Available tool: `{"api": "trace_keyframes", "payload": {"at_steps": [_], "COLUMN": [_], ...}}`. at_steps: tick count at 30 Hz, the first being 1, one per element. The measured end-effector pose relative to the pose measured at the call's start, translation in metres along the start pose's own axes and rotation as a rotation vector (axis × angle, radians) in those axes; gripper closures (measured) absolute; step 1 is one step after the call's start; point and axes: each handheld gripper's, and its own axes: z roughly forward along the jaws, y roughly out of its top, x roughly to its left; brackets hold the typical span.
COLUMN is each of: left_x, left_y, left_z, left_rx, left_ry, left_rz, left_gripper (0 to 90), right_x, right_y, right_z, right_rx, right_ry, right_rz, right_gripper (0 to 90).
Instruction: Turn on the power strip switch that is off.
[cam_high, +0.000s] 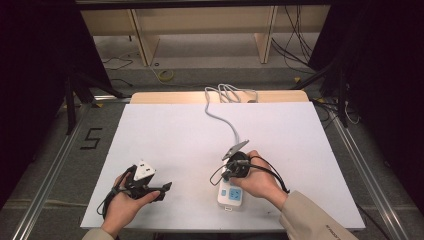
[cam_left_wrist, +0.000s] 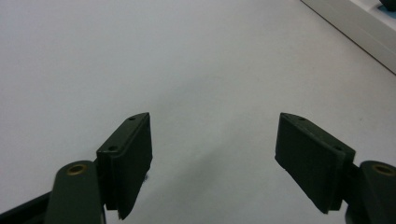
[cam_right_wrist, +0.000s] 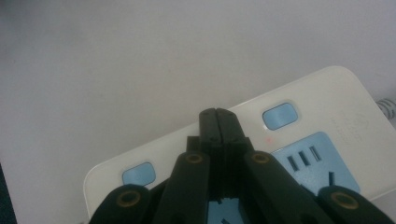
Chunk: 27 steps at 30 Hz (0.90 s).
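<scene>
A white power strip (cam_high: 231, 196) with blue sockets lies near the table's front edge, and its grey cable (cam_high: 220, 117) runs off to the back. My right gripper (cam_high: 227, 175) is held over the strip's far end. In the right gripper view it (cam_right_wrist: 218, 114) is shut, jaws pressed together with nothing seen between them, tips over the power strip (cam_right_wrist: 327, 107) between two blue buttons (cam_right_wrist: 280, 115). My left gripper (cam_high: 165, 191) rests low at the front left. It (cam_left_wrist: 215, 140) stands open over bare tabletop, with the power strip's side (cam_left_wrist: 364, 32) far off at the upper right.
The white table board (cam_high: 175, 135) has a wooden strip along its back edge. Behind it stand wooden shelf legs (cam_high: 142, 40), with loose cables (cam_high: 295, 45) on the floor. A "5" mark (cam_high: 91, 138) is on the floor at the left.
</scene>
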Motion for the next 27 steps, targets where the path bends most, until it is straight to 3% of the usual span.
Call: {"api": "trace_keyframes", "payload": {"at_steps": [27], "left_x": [0.0001], "left_y": [0.0], "left_z": [-0.0002], "left_rx": [0.002], "left_ry": [0.0], "left_rz": [0.0], "left_gripper": [26.9], "right_x": [-0.0037], "right_y": [-0.0006], "right_z": [-0.0069], "right_rx": [-0.036], "right_ry": [-0.006], "right_rz": [0.006], "right_gripper": [86.0]}}
